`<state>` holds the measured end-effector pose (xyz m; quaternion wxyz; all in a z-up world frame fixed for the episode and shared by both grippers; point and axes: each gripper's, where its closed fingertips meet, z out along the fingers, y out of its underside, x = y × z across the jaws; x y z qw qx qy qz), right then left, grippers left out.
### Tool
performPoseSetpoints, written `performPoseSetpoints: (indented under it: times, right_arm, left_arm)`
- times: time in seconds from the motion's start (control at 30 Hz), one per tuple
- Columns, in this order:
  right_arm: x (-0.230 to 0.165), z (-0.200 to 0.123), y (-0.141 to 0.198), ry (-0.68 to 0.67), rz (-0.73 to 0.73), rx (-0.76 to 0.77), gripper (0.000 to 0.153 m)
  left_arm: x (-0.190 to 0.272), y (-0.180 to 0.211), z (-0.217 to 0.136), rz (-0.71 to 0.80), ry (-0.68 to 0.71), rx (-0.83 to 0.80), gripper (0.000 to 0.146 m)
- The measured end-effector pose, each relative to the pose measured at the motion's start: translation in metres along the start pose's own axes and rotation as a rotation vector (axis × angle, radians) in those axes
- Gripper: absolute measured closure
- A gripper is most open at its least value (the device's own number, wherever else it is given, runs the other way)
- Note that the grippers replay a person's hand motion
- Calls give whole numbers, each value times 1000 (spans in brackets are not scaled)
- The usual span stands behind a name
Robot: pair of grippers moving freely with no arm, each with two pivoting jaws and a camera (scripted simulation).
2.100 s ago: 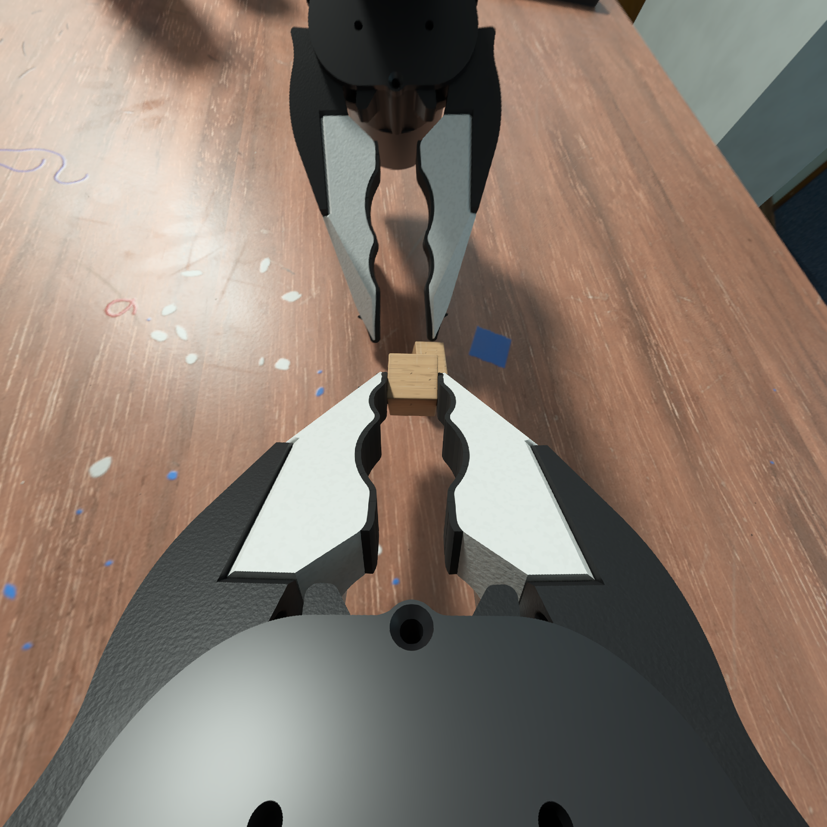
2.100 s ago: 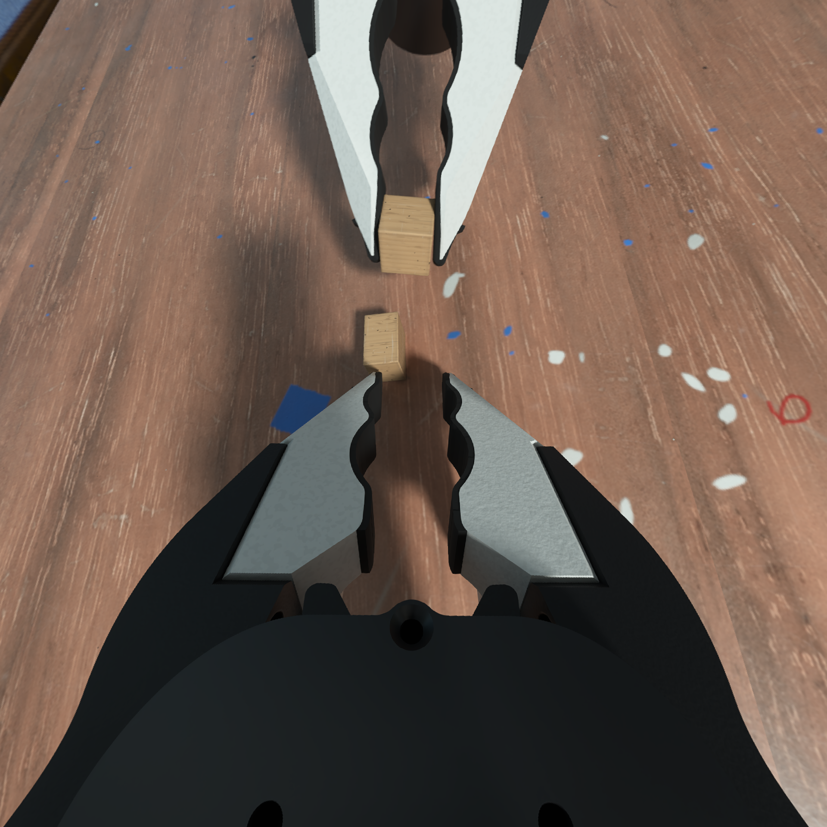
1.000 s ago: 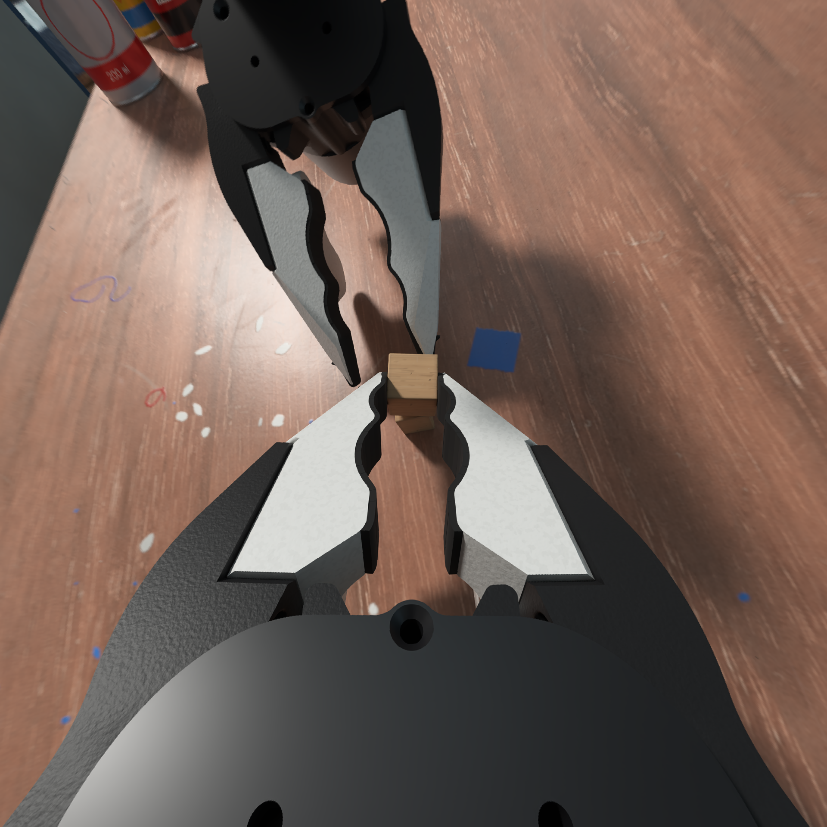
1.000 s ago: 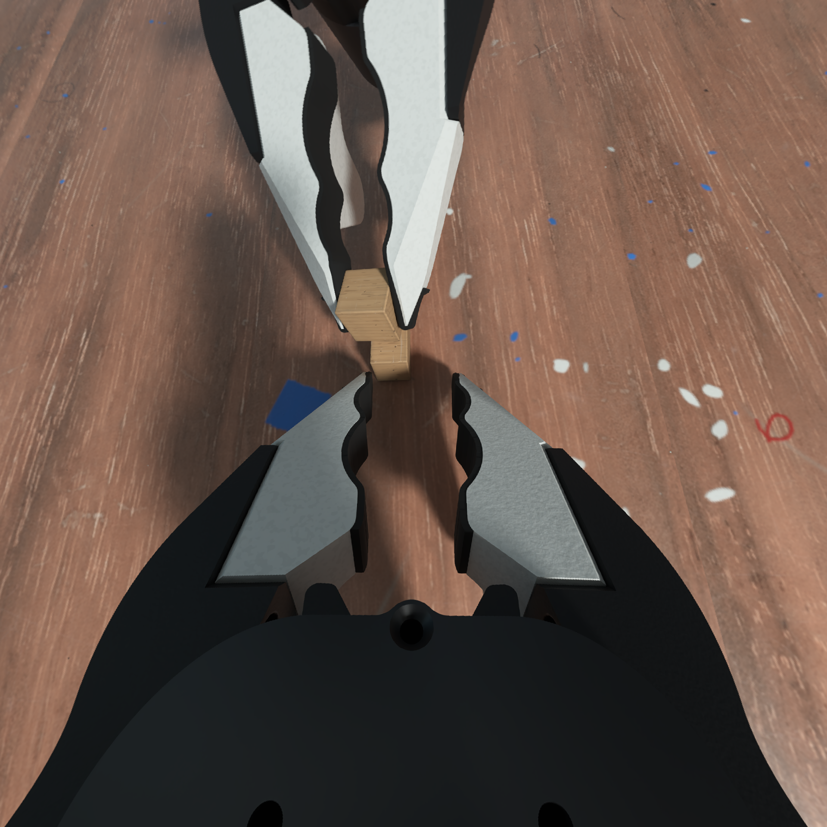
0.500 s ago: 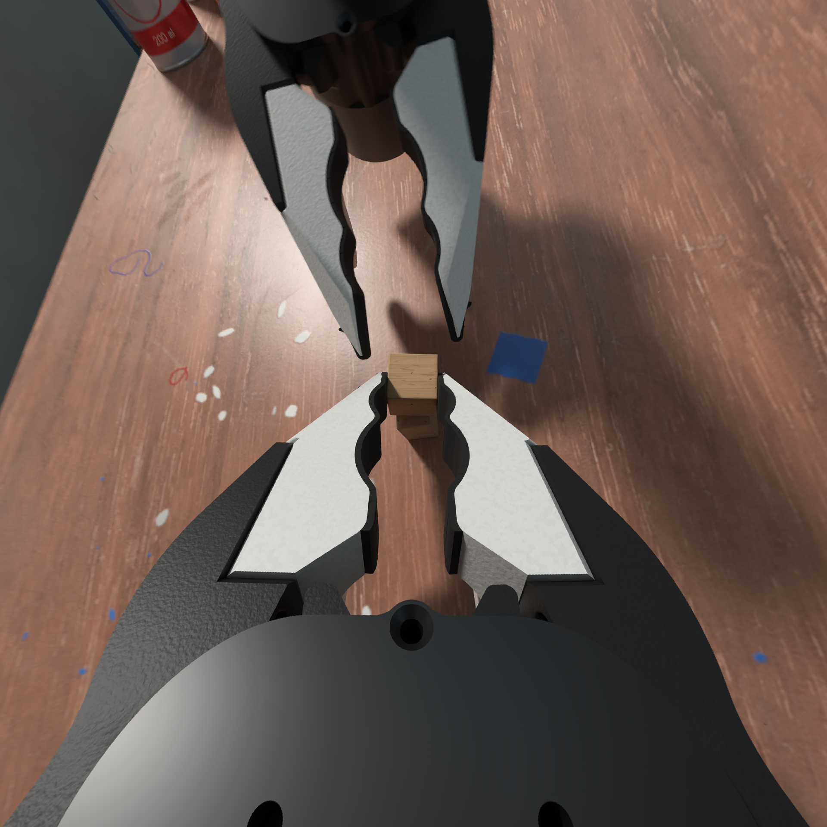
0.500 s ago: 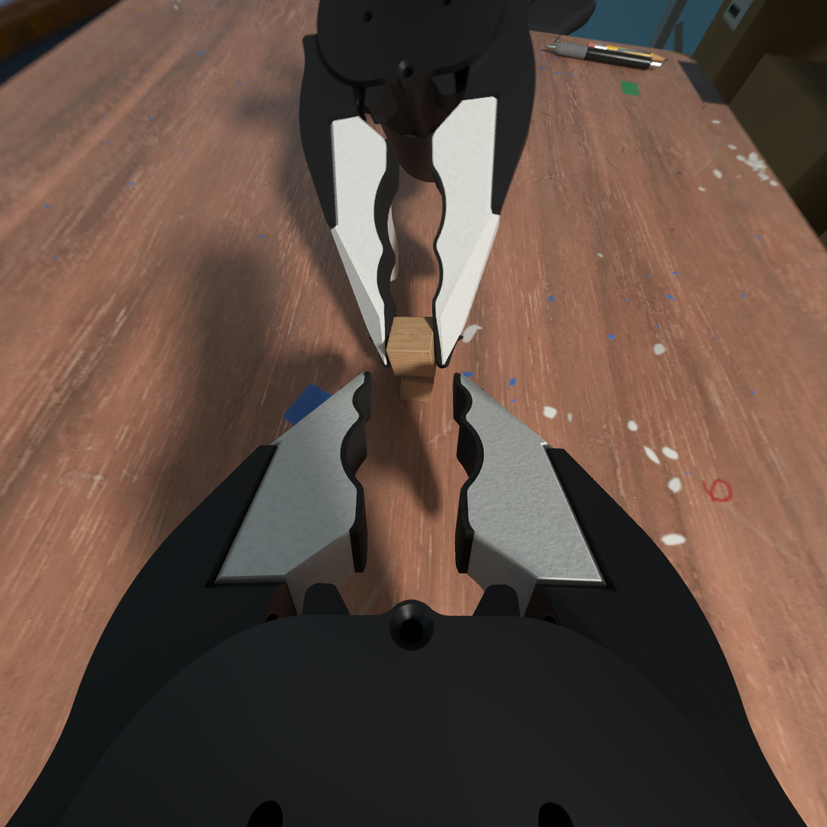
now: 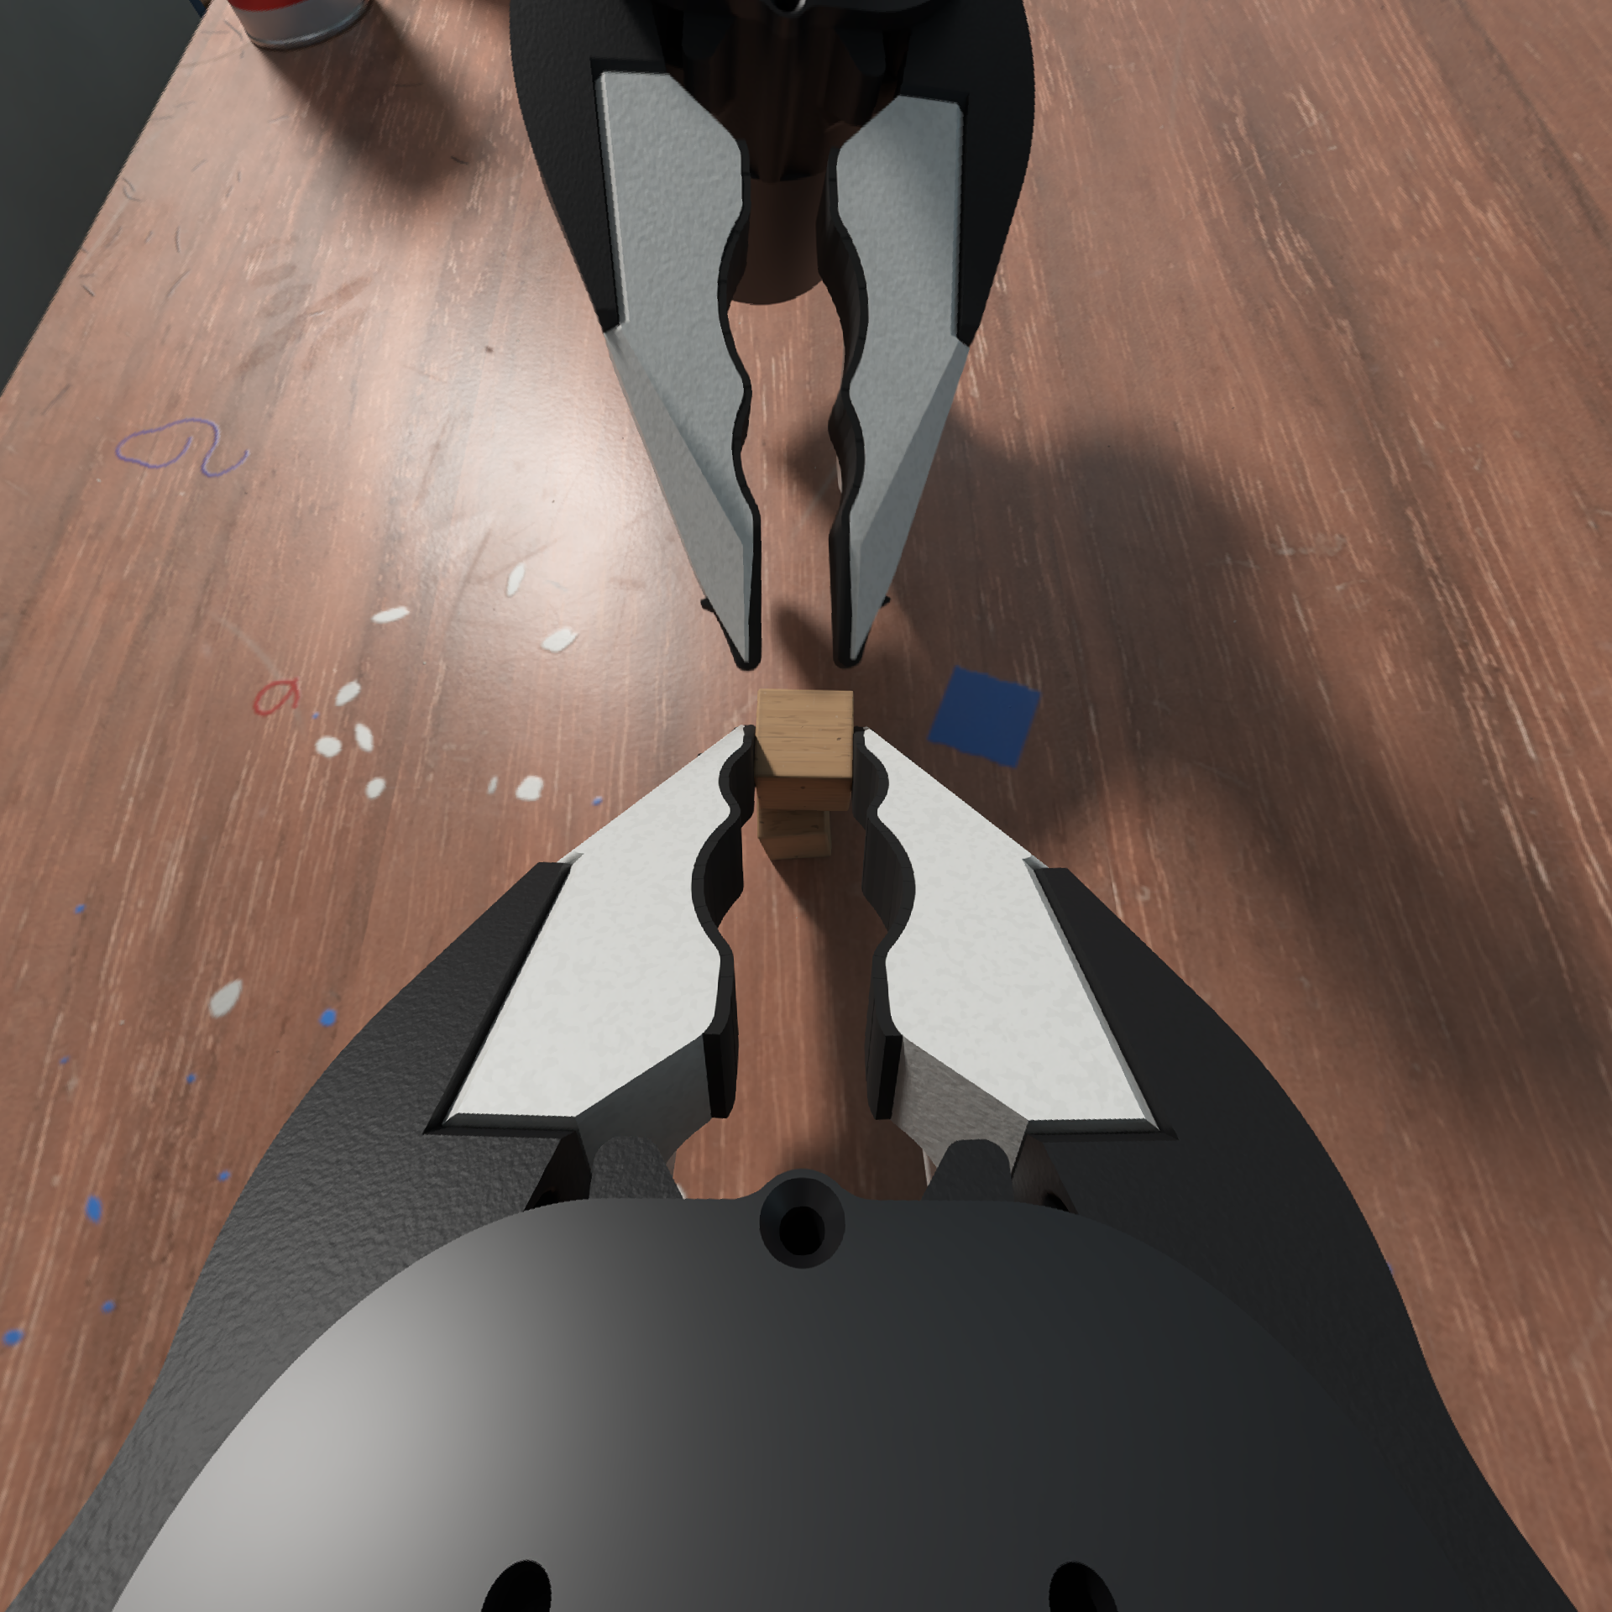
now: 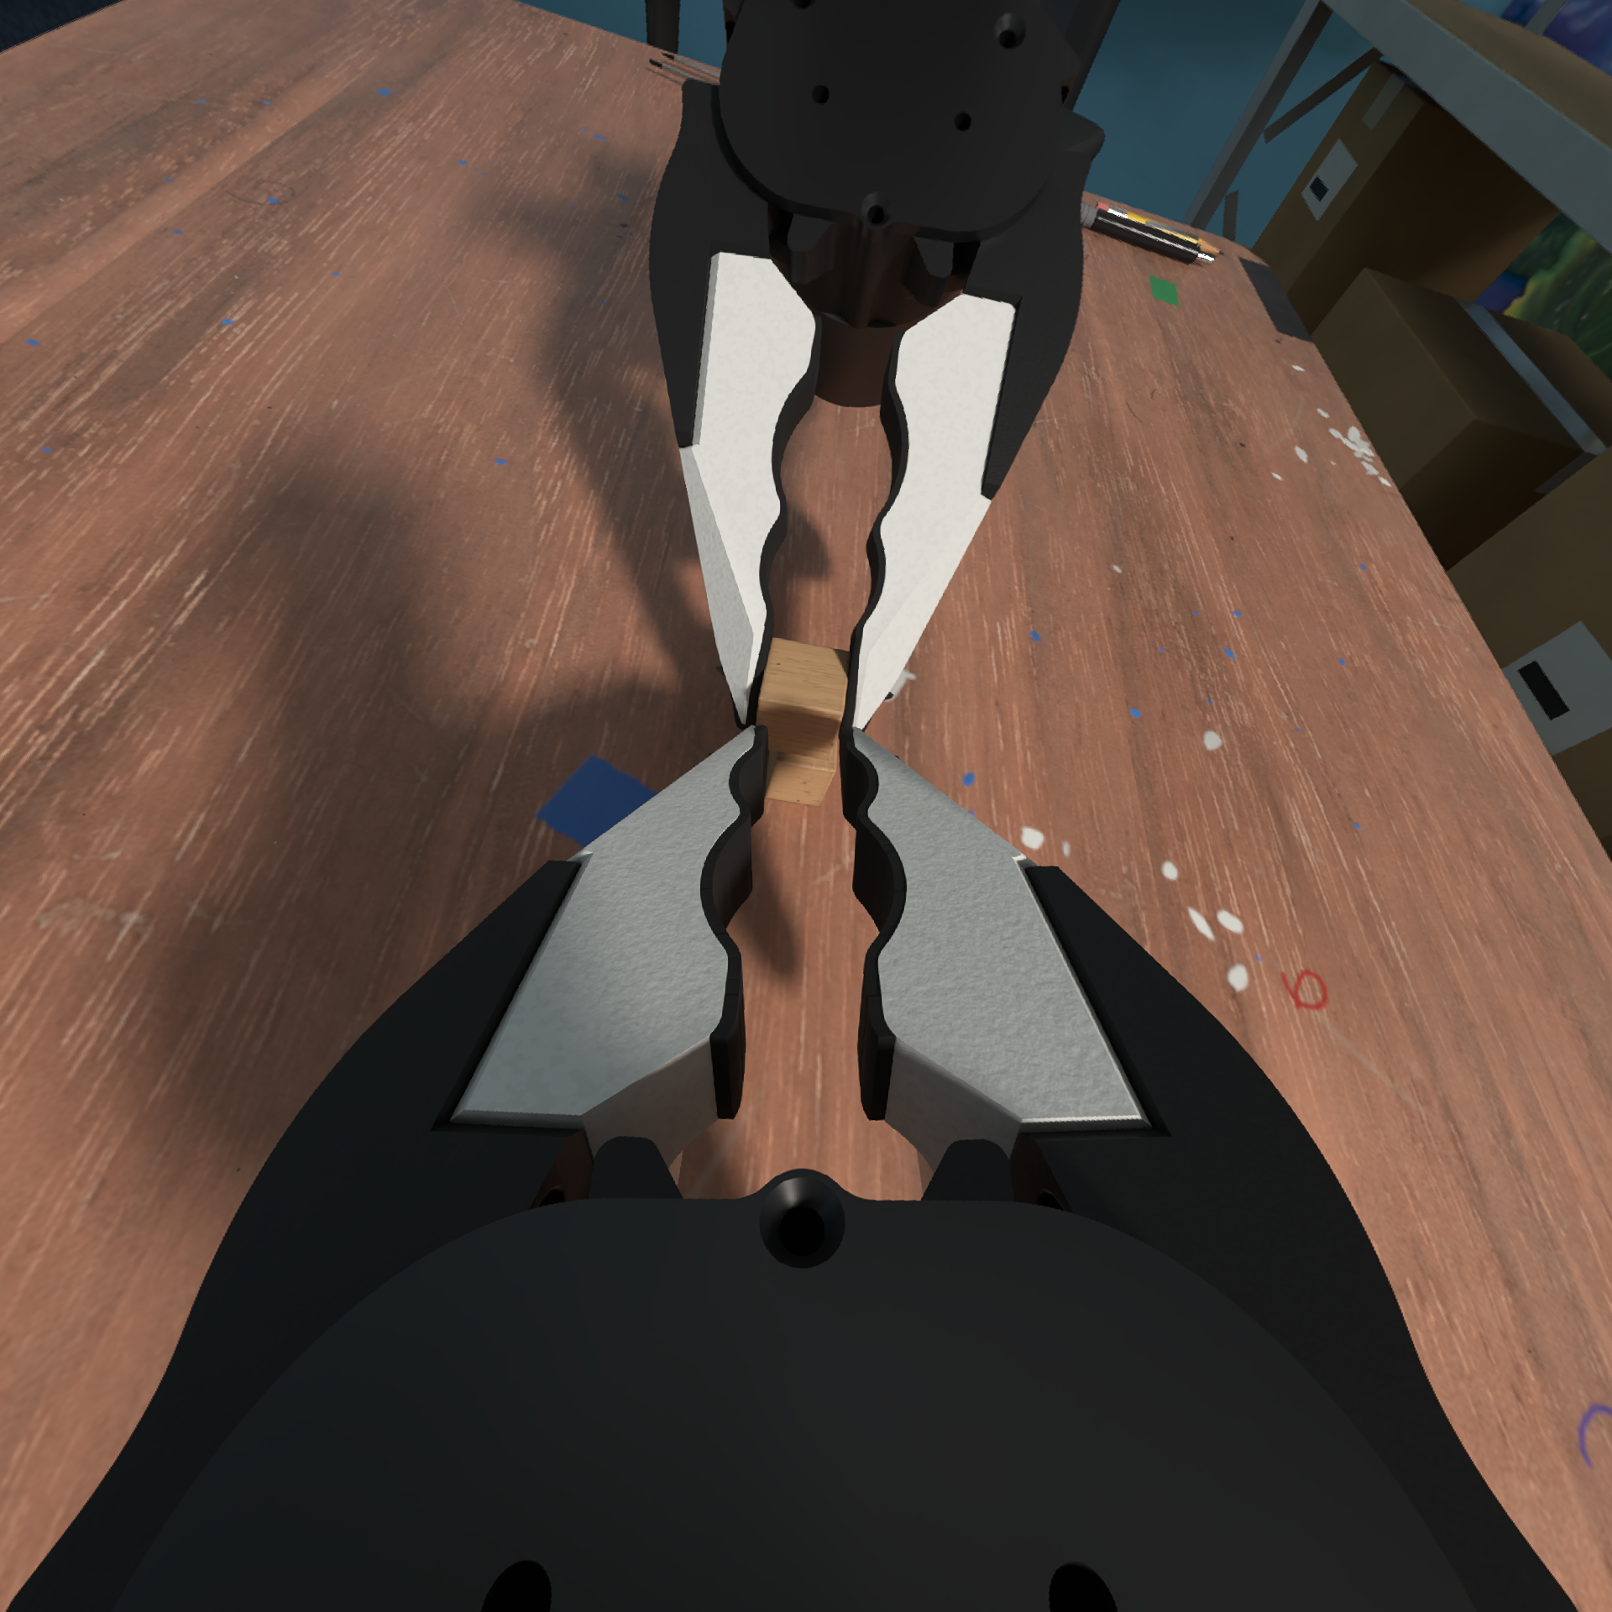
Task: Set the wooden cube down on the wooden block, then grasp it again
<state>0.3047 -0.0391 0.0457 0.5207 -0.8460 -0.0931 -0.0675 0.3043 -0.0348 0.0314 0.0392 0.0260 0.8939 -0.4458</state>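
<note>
My left gripper (image 7: 804,743) is shut on the light wooden cube (image 7: 802,733), its white fingertips pressed on the cube's two sides. The cube sits squarely over the smaller wooden block (image 7: 794,836), which stands on the table; I cannot tell if they touch. In the right wrist view the cube (image 8: 801,685) overhangs the block (image 8: 798,781) between the left gripper's tips (image 8: 801,720). My right gripper (image 8: 802,741) faces it from the opposite side, jaws a narrow gap apart and empty, tips just short of the block. It also shows in the left wrist view (image 7: 798,659).
A blue square patch (image 7: 984,728) lies flat on the brown wooden table beside the block. A can (image 7: 297,17) stands at the far left edge. Pens (image 8: 1151,231) lie at the table's far end. Cardboard boxes (image 8: 1439,392) stand beyond its right edge.
My left gripper carried the cube from beside the block to directly over it and lowered it. My right gripper widened its jaws, then narrowed them, staying close to the block.
</note>
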Motion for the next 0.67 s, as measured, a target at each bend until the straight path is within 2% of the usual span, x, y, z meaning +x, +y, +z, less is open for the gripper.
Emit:
performPoseSetpoints:
  times: [0.1,0.13,0.17,0.2,0.27,0.43,0.53,0.67]
  right_arm:
    - [2,-4,2,-10,28,11,139]
    - [2,-5,2,-20,40,19,139]
    - [1,-5,1,-32,49,25,139]
    - [1,-6,1,-44,56,30,139]
    - [0,-6,1,-52,63,32,139]
    - [0,-6,1,-64,77,31,139]
    - [-1,-4,4,-76,90,5,133]
    - [-1,-2,5,-69,76,-8,134]
  left_arm:
    - [-1,4,1,-23,8,-18,124]
    - [0,9,4,-26,13,-44,112]
    - [0,11,6,-26,20,-60,108]
    - [1,11,7,-21,22,-58,108]
    - [1,9,7,0,20,-40,123]
    - [-1,8,7,-12,16,-37,124]
    - [-2,8,7,-8,11,-43,124]
    - [-1,8,7,6,9,-46,124]
